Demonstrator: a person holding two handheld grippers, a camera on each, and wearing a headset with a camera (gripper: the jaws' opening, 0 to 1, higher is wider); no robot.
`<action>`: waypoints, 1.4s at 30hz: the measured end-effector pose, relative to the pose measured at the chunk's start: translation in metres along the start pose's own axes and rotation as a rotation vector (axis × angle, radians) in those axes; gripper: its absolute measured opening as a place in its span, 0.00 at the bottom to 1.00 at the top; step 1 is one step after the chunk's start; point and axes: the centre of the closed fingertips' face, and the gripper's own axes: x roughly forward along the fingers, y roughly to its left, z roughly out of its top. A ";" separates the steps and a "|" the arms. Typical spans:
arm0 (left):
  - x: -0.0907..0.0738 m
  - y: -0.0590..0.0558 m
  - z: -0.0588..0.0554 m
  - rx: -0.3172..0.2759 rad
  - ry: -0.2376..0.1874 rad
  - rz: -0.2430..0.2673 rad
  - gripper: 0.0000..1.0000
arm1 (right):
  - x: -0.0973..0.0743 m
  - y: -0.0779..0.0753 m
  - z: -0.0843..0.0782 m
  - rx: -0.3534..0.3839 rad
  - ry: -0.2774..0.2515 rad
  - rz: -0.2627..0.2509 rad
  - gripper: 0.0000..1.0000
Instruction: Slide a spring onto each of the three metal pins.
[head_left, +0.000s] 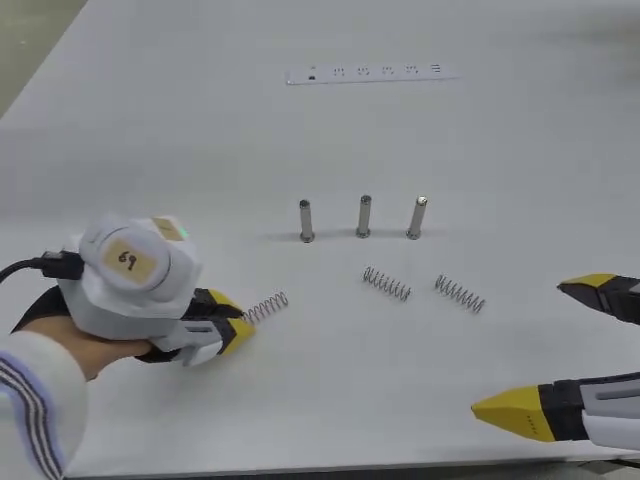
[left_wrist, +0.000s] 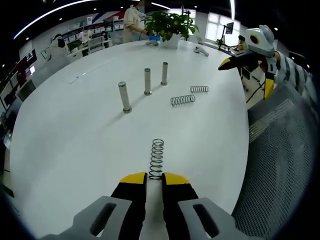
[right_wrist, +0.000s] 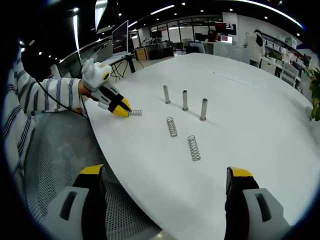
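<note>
Closest, at lower right: right gripper (head_left: 518, 348), jaws spread wide, gripping nothing. At left: left gripper (head_left: 238, 322), jaws narrow, pinched on one end of a held spring (head_left: 266, 306) lying flat on the white table (head_left: 150, 130). Beyond, three metal pins (head_left: 364, 216) upright in a row, all bare. Just in front of the middle and right pins, two loose springs (head_left: 386, 284), apart from each other. Far back, a power strip (head_left: 372, 73). Handwritten "69" on a sticker (head_left: 128, 259) atop the left gripper.
</note>
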 end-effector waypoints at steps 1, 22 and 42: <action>0.000 0.000 0.000 0.002 -0.001 0.001 0.04 | 0.000 0.000 0.000 -0.001 -0.002 -0.002 0.99; 0.000 -0.001 0.000 0.002 -0.017 0.030 0.03 | 0.002 -0.002 -0.001 0.003 -0.003 0.000 0.99; -0.001 -0.001 -0.001 -0.017 -0.069 0.028 0.02 | 0.004 -0.001 -0.001 -0.011 0.016 0.021 0.99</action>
